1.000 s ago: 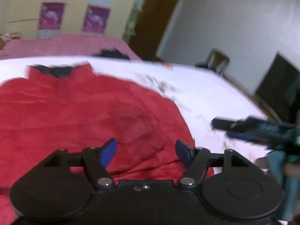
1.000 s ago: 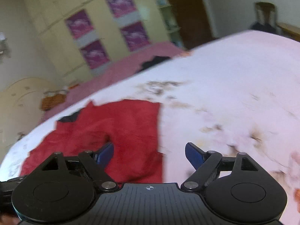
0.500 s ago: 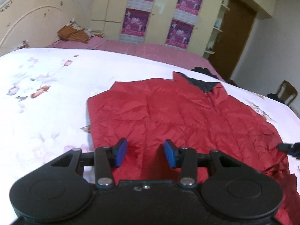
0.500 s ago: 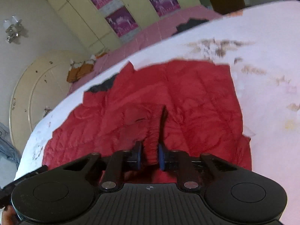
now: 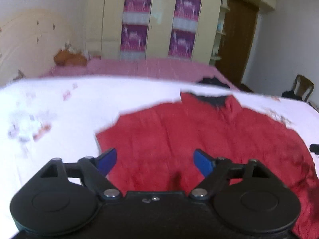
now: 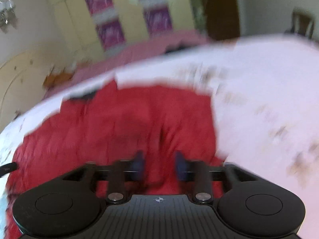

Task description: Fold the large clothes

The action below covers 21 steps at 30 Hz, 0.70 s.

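A red quilted jacket [image 5: 199,139] with a dark collar lining [image 5: 213,99] lies spread on the white flowered bedsheet [image 5: 59,109]. My left gripper [image 5: 155,161] hovers over the jacket's near left part. Its jaws are opening and stand wide, with nothing pinched between the blue pads [image 5: 107,160]. In the blurred right wrist view the jacket [image 6: 119,123] fills the middle. My right gripper [image 6: 159,165] is low over its near edge. Its jaws are opening, and a raised fold of red fabric still sits between them. The right gripper's tip [image 5: 315,148] shows at the left view's right edge.
Beyond the sheet lies a pink bedspread [image 5: 139,67] with an orange bundle [image 5: 69,58] and a dark garment [image 5: 211,80]. A cream wardrobe [image 5: 159,20] with purple posters, a brown door [image 5: 237,43] and a wooden chair [image 5: 301,87] stand behind. White sheet stretches right of the jacket [image 6: 269,99].
The left gripper swung left across the jacket, narrowed, then spread its jaws wide. The right gripper moved over the jacket, shut on a fold of it, and its jaws have now parted.
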Tool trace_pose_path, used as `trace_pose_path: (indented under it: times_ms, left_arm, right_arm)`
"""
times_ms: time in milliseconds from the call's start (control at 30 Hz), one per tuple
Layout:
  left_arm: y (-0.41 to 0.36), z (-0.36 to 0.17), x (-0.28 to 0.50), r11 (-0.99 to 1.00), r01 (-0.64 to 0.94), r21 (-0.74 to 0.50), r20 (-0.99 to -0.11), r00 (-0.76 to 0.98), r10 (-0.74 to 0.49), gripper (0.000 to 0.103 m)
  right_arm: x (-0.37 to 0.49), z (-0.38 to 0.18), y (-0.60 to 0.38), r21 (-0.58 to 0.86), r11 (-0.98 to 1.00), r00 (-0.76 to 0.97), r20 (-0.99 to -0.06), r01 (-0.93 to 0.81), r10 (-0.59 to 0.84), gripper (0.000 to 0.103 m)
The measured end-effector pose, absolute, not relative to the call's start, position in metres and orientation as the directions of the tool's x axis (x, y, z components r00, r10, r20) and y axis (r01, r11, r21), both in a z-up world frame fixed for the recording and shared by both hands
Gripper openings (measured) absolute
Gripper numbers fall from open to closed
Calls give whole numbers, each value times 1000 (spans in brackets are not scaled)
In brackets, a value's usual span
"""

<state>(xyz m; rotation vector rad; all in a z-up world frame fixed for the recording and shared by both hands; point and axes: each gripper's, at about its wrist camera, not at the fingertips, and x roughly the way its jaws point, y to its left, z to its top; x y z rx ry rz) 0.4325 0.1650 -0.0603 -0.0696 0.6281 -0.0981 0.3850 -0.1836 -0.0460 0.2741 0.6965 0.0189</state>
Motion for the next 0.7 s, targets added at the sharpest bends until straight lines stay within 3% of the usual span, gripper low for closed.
trace_pose_path:
  times_ms: [100,267,333,400,433,467,500,567,667,700]
  left_arm:
    - [155,-62,460,987,120,-104,-600,784,-158,74]
    - [125,-86,486,986,163,-27,-670,729,-139,79]
    - [136,-96,488,991,128,-39,-680,723,-120,80]
    - [152,-105,489,994,97,-55,-687,718,-108,80]
    - [159,-107,488,994,94,-60,-685,720,-109,80]
    - [162,-106,487,994,95,-56,-684,721,-107,81]
    - [164,-103,486,994,96,-53,-685,721,-106,81]
    - [163,-91,477,996,77,-44,-672,736,-87,75]
    - [150,-68,453,989,128,-70,-621,771,-144,77]
    - [141,-63,444,986,150,-74,-611,775,-164,79]
  right_arm:
    - [413,-43,-157,254,967,748,-639,-13,177,46]
    - [452,-68,-106,196,972,692,-685,-130,230,45]
    - [455,-82,-103,125,983,687,-703,-136,184,45]
    - [461,-93,-126,100,995,698,-711,-26,90,45]
    - [462,-98,-142,132,991,696,-714,20,82,28]
    - [462,-101,-156,176,984,688,-719,39,101,20]
    - [462,-101,-161,184,982,681,-723,29,115,19]
    - [457,-90,-156,149,989,682,-725,19,96,19]
    - [436,-66,-142,144,989,720,-685,-20,114,23]
    - [431,-63,-135,155,987,722,-678,-40,136,41]
